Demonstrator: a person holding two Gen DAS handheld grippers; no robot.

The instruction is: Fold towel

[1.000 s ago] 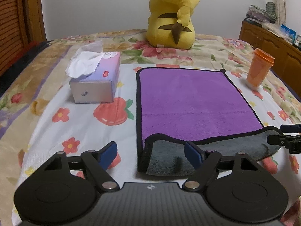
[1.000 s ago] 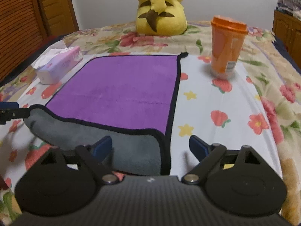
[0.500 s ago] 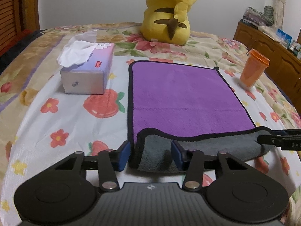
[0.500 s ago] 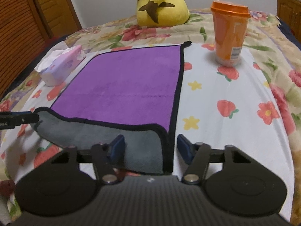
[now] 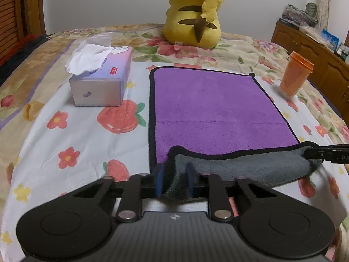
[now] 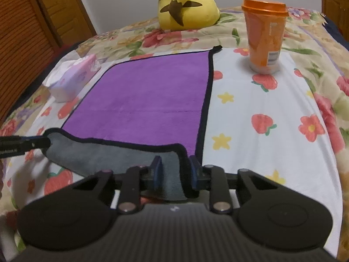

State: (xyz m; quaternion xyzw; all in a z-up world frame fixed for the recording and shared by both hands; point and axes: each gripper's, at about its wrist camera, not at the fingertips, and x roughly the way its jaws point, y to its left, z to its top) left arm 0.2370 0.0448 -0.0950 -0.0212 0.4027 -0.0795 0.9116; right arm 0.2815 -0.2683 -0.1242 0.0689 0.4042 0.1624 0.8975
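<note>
A purple towel with a black border and grey underside lies flat on the bed; it also shows in the right wrist view. Its near edge is turned up, showing the grey side. My left gripper is shut on the near left corner. My right gripper is shut on the near right corner. Each gripper's fingers also show at the edge of the other view, the right one and the left one.
A tissue box stands left of the towel. An orange lidded cup stands to its right. A yellow plush toy sits behind the towel. A wooden dresser is at the far right.
Both grippers moved in over the near corners and closed from open onto the towel. The near edge has lifted slightly, showing more grey.
</note>
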